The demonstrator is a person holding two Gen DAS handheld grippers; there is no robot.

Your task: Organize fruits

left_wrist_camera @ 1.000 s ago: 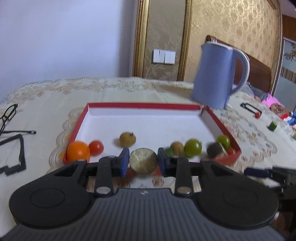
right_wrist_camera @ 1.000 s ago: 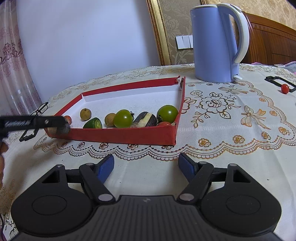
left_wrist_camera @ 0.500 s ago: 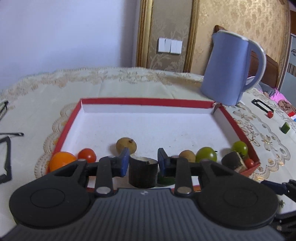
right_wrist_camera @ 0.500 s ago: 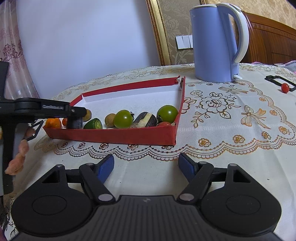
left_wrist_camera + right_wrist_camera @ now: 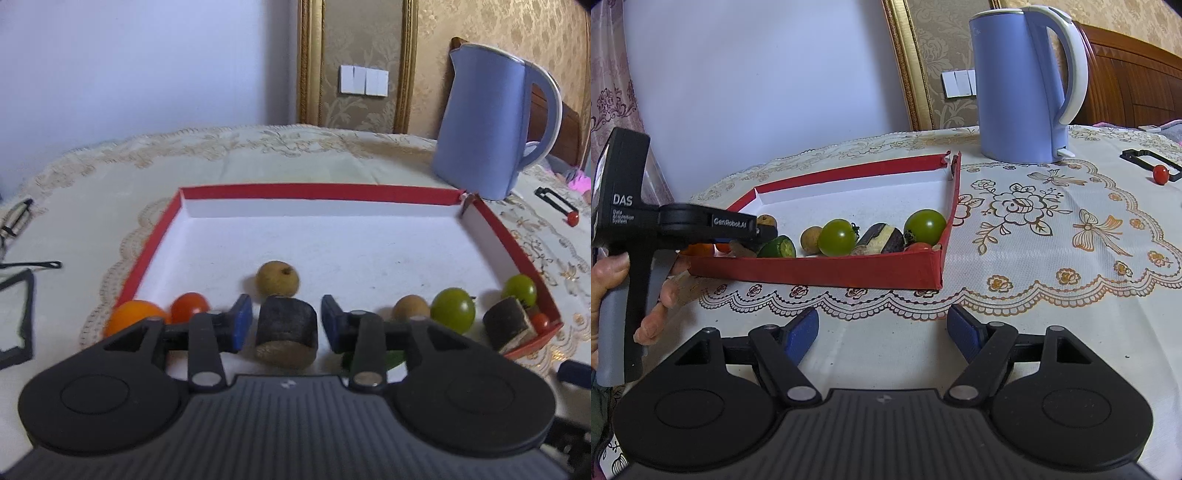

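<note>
A dark, stubby cylinder of fruit with a pale tan cut face (image 5: pixel 287 331) lies on the white floor of the shallow red-walled tray (image 5: pixel 317 192), at its near edge, between the blue pads of the left gripper (image 5: pixel 286 325). The pads stand apart, with a gap showing on each side of the piece, so nothing is clamped. Just beyond it sits a round brownish longan (image 5: pixel 277 278). To its left lie a red cherry tomato (image 5: pixel 189 307) and an orange fruit (image 5: pixel 135 321) in the tray's near-left corner. To its right, along the near wall, come another brown longan (image 5: pixel 410 308), a large green tomato (image 5: pixel 453 311), a dark wedge with pale flesh (image 5: pixel 508 328), and a smaller green tomato (image 5: pixel 521 290) in the near-right corner.

The right gripper (image 5: pixel 882 336) hangs over the lace tablecloth (image 5: pixel 1052 295) on the near side of the tray, its pads wide apart and holding nothing. A tall blue electric kettle (image 5: pixel 1021 85) stands beyond the tray's far-right corner.
</note>
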